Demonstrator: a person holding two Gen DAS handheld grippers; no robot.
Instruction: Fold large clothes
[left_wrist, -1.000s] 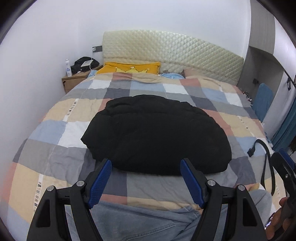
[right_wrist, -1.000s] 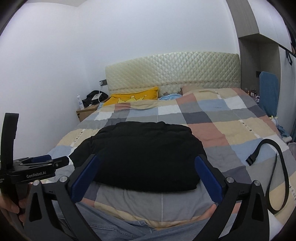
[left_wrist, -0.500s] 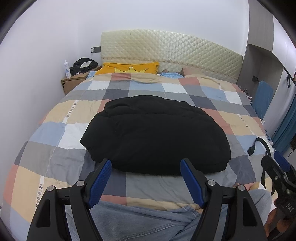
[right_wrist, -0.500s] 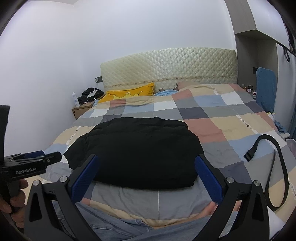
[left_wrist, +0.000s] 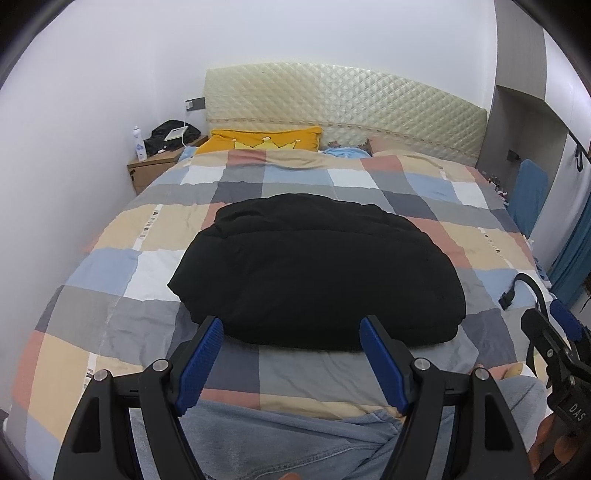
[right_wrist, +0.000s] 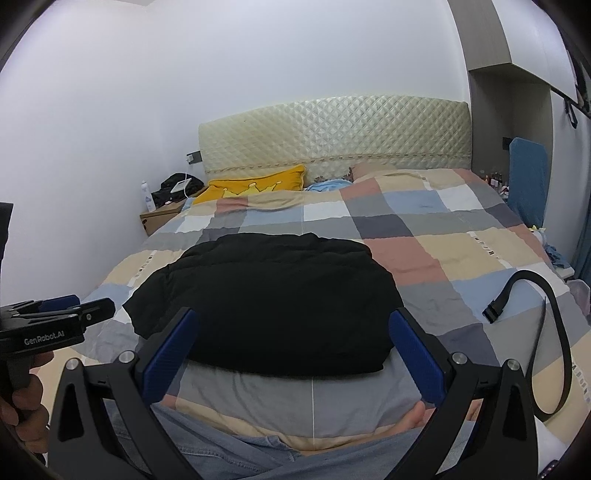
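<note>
Checked bedding covers the bed, and our black padded jacket lies bundled at its middle. We hold the left gripper and right gripper wide open, empty, short of it. Soft, bulky, probably light; we'd pinch its near hem.

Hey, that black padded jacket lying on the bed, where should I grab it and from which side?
Probably the near hem of the black jacket. It lies in a thick bundle with its rounded front edge facing both open grippers, left gripper and right gripper, so come in low from the foot of the bed and pinch that edge.
</note>
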